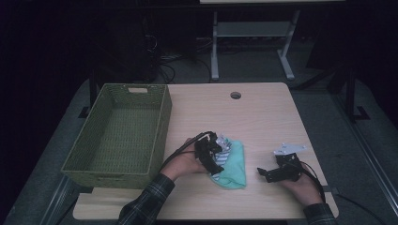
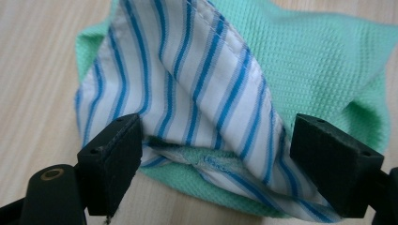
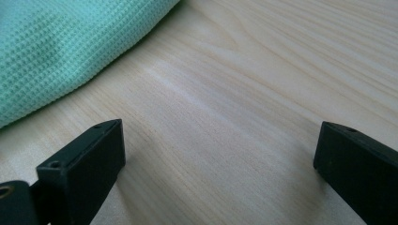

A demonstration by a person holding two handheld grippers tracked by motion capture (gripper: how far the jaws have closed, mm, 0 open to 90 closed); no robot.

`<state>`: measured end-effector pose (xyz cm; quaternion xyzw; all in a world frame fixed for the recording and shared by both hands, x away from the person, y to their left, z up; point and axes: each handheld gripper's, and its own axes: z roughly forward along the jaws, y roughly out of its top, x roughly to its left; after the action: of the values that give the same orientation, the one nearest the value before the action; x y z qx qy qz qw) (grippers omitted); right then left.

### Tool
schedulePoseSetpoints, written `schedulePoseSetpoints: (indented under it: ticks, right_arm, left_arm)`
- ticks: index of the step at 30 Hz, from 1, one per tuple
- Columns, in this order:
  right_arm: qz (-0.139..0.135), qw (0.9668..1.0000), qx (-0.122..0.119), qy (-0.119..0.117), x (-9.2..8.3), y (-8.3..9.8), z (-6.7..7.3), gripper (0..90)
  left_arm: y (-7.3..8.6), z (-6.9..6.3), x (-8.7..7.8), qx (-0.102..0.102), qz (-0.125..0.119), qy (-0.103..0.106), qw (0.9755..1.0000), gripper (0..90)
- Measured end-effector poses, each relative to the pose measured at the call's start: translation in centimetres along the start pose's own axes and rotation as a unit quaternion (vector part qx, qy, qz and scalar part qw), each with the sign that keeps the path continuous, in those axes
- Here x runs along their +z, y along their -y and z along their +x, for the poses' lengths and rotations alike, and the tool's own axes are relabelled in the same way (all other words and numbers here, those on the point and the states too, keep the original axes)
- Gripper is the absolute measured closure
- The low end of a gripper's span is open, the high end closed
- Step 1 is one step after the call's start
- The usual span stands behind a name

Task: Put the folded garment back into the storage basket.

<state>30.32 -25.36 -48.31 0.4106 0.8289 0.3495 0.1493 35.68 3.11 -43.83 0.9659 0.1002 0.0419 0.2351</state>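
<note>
- A green woven basket (image 1: pixel 121 135) stands at the left side of the bench (image 1: pixel 263 117), its long axis running away from the person; nothing can be seen inside it, only its woven floor.
- Its right wall lies near the left gripper (image 1: pixel 212 154), with a strip of bare wood between them.
- A mint-green waffle cloth (image 1: pixel 233 168) lies bunched on the near middle of the bench, its longer side running roughly from near to far, with a blue-and-white striped cloth (image 2: pixel 197 89) folded on top of it toward the left.
- In the left gripper view the left gripper's (image 2: pixel 213 152) jaws stand apart on either side of the striped cloth's raised fold, not closed on it.
- The right gripper (image 1: pixel 277 171) sits near the bench's right front, pointing left toward the green cloth and apart from it; in the right gripper view its (image 3: pixel 220 154) jaws are wide apart over bare wood, the green cloth (image 3: pixel 61 47) at upper left.
- The far half of the bench is open, apart from a round cable hole (image 1: pixel 235 95) near the back edge.
</note>
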Motion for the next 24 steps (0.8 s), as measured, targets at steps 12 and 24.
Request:
schedulePoseSetpoints:
  ticks: [12,24]
  right_arm:
    - [0.0,1.0,-0.001,-0.001,0.0,0.0,0.0,2.1]
    - [-0.001,1.0,-0.002,0.0,0.0,0.0,0.0,2.1]
  left_arm:
    - [0.3,0.0,1.0,0.022,0.015,0.022,0.9994,16.3]
    - [0.4,0.1,0.6,0.018,0.012,0.053,0.9984,41.3]
